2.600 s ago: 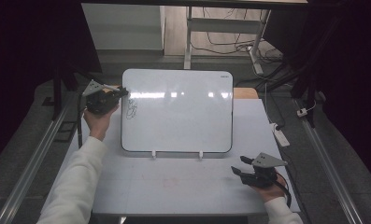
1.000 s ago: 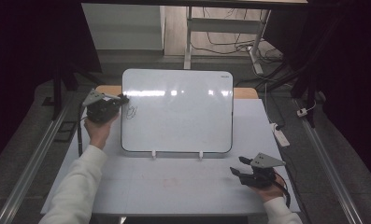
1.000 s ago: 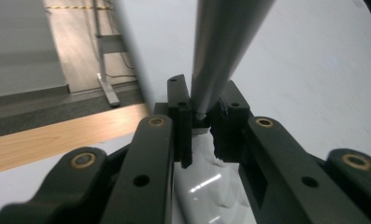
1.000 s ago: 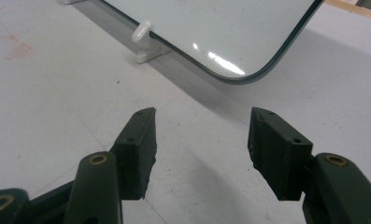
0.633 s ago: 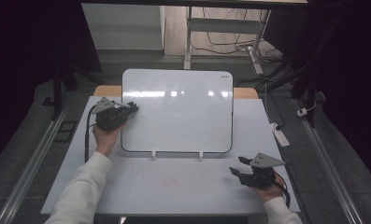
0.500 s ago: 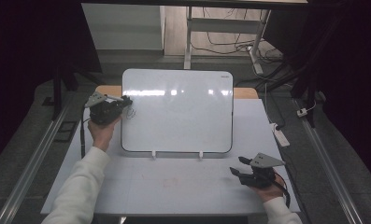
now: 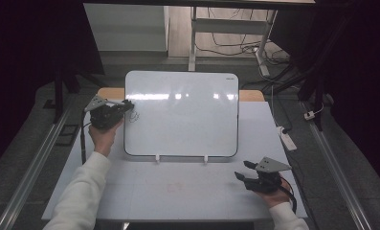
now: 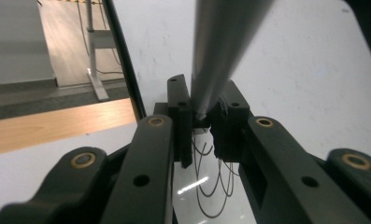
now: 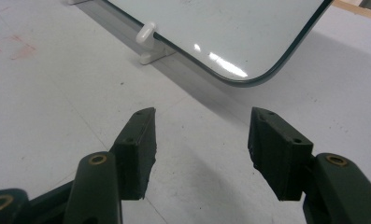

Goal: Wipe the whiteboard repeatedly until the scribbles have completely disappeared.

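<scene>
A whiteboard (image 7: 183, 115) stands propped on the white table (image 7: 178, 191), held by two white clips (image 7: 157, 157). My left gripper (image 7: 125, 104) is at the board's left edge, shut on a grey marker (image 8: 220, 51) whose barrel runs up between the jaws. Its tip end sits by the board (image 8: 304, 70), just above black looping scribbles (image 8: 211, 186), which also show as a scribble (image 7: 133, 116) in the high view. My right gripper (image 7: 240, 173) rests low on the table at the front right, open, with nothing between its fingers (image 9: 139, 144).
A white power strip (image 7: 285, 139) lies at the table's right edge. A wooden strip (image 7: 108, 92) shows behind the board. A faint red mark (image 9: 10, 46) is on the table in front of the board, whose corner (image 9: 248, 77) and clip (image 9: 148, 35) are near the right gripper.
The left gripper with the marker has shifted slightly down and back and forth along the board's left edge. The right gripper has stayed put.
</scene>
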Tool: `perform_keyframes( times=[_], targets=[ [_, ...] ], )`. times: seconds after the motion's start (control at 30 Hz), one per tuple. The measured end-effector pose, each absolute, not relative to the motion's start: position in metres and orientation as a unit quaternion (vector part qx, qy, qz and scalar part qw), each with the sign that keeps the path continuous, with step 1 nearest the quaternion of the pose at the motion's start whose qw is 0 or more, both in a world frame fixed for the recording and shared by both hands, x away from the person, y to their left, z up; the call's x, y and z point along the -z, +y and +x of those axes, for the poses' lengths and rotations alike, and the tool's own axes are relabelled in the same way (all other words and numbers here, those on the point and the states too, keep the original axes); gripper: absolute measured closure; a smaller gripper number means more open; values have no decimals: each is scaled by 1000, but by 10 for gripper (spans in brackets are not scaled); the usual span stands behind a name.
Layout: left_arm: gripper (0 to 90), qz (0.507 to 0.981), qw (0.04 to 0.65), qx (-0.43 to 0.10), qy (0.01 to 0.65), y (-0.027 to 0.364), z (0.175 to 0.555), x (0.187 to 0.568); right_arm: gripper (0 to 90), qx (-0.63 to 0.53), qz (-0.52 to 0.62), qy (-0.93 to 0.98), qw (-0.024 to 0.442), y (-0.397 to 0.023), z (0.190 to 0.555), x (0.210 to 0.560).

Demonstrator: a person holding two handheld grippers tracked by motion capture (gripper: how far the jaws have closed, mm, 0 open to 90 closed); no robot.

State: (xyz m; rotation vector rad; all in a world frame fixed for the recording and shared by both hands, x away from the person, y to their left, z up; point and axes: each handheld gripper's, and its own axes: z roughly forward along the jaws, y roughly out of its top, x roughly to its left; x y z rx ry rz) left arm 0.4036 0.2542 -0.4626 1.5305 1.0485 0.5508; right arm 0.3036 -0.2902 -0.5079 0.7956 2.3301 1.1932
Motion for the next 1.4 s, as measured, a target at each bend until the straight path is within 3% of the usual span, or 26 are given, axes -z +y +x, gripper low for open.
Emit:
perform_keyframes(
  times=[0.1,0.23,0.47,0.73,0.87,1.2,1.4],
  targets=[
    [779,676,566,-218,419,232,396,472,423,-425,286,836,199,-290,304,509],
    [779,697,547,-233,400,222,393,472,423,-424,283,837,199,-289,304,509],
    [779,660,553,-247,444,258,399,462,423,-426,285,836,199,-289,303,509],
    [779,688,548,-236,413,235,389,473,423,-424,284,837,199,-288,304,509],
    [779,657,550,-250,450,264,399,461,422,-425,284,836,199,-288,304,509],
    [779,684,552,-230,417,233,387,477,421,-424,282,838,198,-287,304,509],
    [779,657,563,-228,446,256,395,469,421,-424,283,837,197,-287,304,509]
  ],
)
